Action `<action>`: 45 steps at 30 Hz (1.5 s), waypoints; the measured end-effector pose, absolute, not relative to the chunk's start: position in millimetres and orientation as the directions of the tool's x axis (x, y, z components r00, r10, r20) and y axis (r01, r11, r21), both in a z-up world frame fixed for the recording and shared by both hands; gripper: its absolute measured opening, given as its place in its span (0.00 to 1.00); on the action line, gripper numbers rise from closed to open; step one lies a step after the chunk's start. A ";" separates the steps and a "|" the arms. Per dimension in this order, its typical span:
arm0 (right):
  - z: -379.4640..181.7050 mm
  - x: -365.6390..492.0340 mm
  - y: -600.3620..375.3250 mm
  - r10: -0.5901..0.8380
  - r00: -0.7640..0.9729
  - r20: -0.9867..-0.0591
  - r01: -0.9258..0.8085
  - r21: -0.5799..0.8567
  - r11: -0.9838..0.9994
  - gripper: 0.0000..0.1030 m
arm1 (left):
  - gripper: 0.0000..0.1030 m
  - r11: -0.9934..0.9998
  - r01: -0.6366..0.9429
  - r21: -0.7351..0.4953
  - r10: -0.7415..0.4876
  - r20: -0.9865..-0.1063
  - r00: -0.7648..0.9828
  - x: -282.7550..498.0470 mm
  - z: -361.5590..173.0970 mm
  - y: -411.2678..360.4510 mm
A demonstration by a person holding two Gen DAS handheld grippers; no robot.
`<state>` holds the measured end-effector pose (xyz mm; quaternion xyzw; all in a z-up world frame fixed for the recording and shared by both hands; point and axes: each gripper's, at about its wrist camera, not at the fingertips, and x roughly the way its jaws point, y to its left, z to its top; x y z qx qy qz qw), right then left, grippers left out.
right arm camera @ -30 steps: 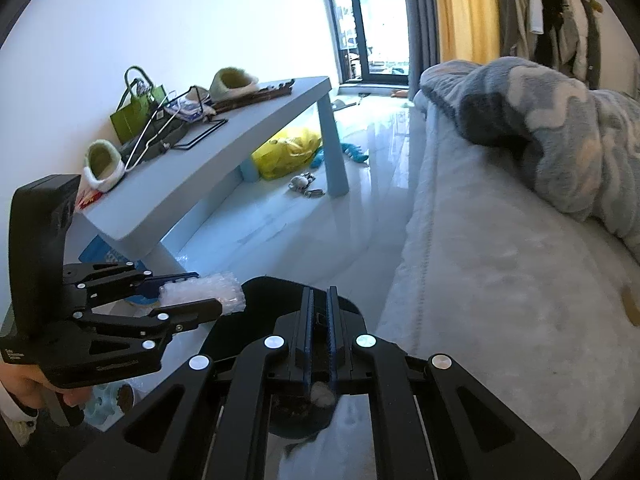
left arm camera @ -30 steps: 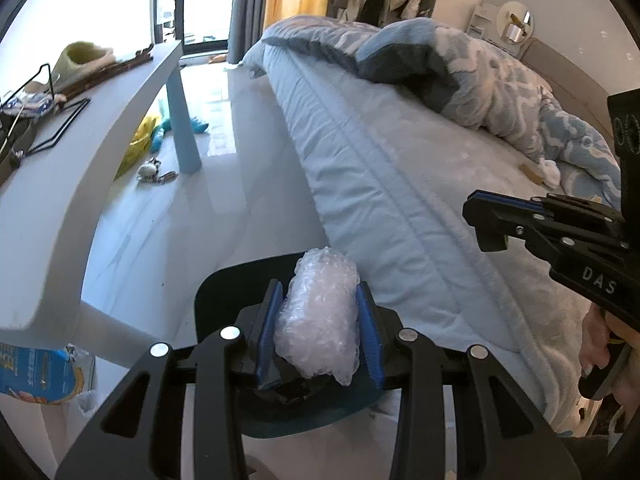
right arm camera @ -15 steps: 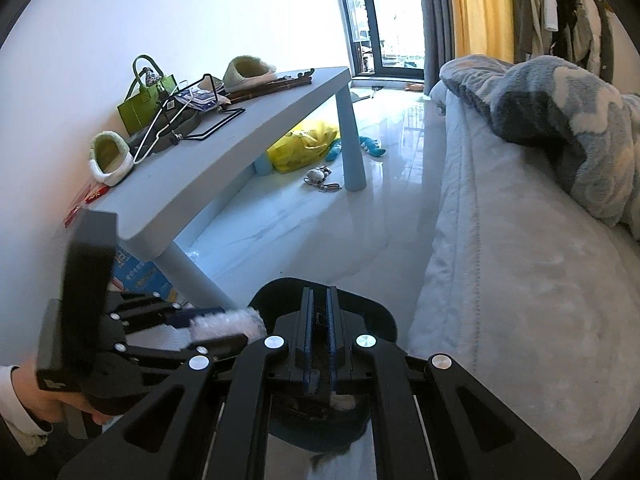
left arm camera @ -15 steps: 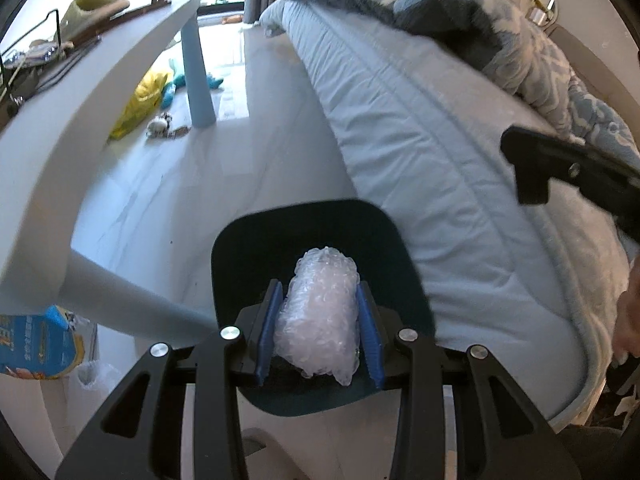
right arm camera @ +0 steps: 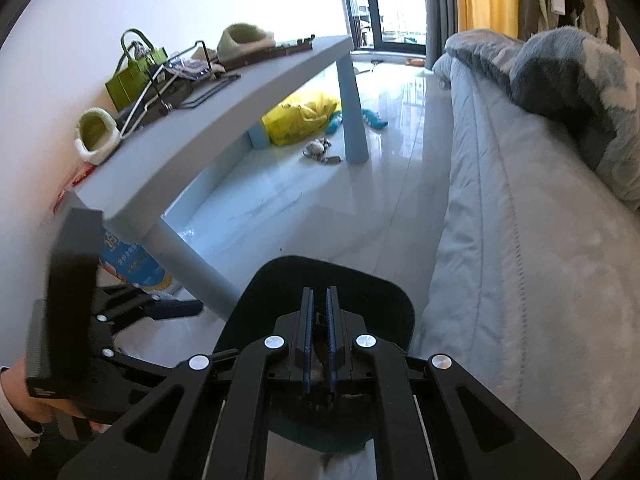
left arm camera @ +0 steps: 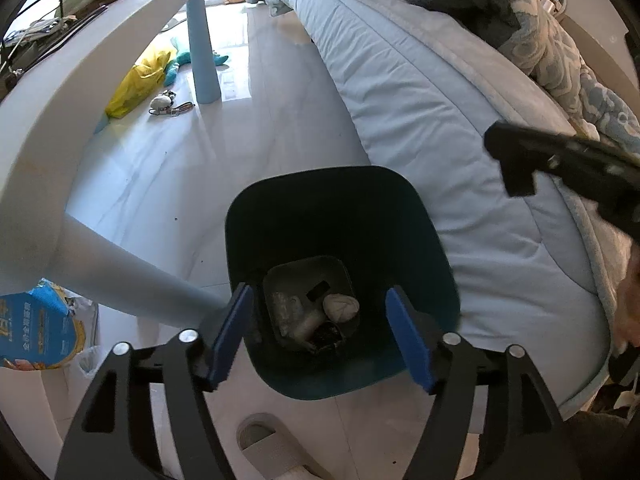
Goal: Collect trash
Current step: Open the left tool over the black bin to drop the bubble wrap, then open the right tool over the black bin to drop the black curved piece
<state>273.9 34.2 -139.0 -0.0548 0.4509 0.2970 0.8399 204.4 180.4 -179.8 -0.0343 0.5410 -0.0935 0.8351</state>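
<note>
Bubble wrap (left arm camera: 294, 314) released; now in trash bin (left arm camera: 404, 200). Left gripper (left arm camera: 322, 332) wide, empty; right gripper (right arm camera: 319, 340) narrow, contents unclear. One item collected.

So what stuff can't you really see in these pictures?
- Dark scrap at the bottom of the trash bin, left wrist view: too shadowed to identify.
- Bin contents, right wrist view: hidden behind the right gripper and its fingers.
- Right gripper, left wrist view: blurred, cut off by the frame edge.
- Print on the blue box: too small and partly cut off.
- Slipper on the floor: partly hidden by the left gripper.
</note>
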 end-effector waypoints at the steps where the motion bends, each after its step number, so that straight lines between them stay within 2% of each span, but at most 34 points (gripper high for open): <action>1: -143.1 274.6 35.9 0.445 0.412 -0.795 -0.546 0.176 0.819 0.06 | 0.71 0.980 0.115 -0.160 -0.193 -0.895 0.401 203.4 -178.0 183.0; 14: -189.7 283.3 49.4 0.396 0.333 -0.856 -0.499 0.196 0.844 0.06 | 0.70 0.974 0.090 -0.206 -0.223 -0.829 0.513 196.5 -138.3 202.6; 25: -229.6 281.0 68.4 0.346 0.244 -0.906 -0.502 0.188 0.844 0.08 | 0.55 0.962 0.126 -0.243 -0.269 -0.744 0.612 191.6 -88.0 194.9; 32: -243.8 280.2 68.6 0.311 0.218 -0.925 -0.485 0.174 0.857 0.09 | 0.54 0.960 0.156 -0.233 -0.277 -0.705 0.653 182.8 -61.3 187.1; 33: -243.9 279.9 67.9 0.308 0.217 -0.926 -0.483 0.172 0.858 0.12 | 0.54 0.960 0.156 -0.234 -0.278 -0.701 0.657 182.1 -58.6 186.8; 35: -243.2 280.3 67.2 0.304 0.222 -0.926 -0.483 0.166 0.859 0.24 | 0.54 0.959 0.156 -0.236 -0.278 -0.690 0.668 181.5 -53.0 185.0; 36: -241.1 279.3 66.5 0.305 0.229 -0.924 -0.485 0.163 0.859 0.38 | 0.54 0.958 0.157 -0.238 -0.280 -0.687 0.670 181.3 -52.1 184.9; 37: -239.2 279.2 66.6 0.311 0.234 -0.921 -0.488 0.166 0.857 0.43 | 0.54 0.958 0.158 -0.240 -0.283 -0.684 0.672 181.0 -50.7 184.4; 45: -218.0 275.0 64.4 0.337 0.269 -0.902 -0.520 0.159 0.839 0.44 | 0.54 0.959 0.159 -0.233 -0.276 -0.660 0.699 178.3 -35.1 181.8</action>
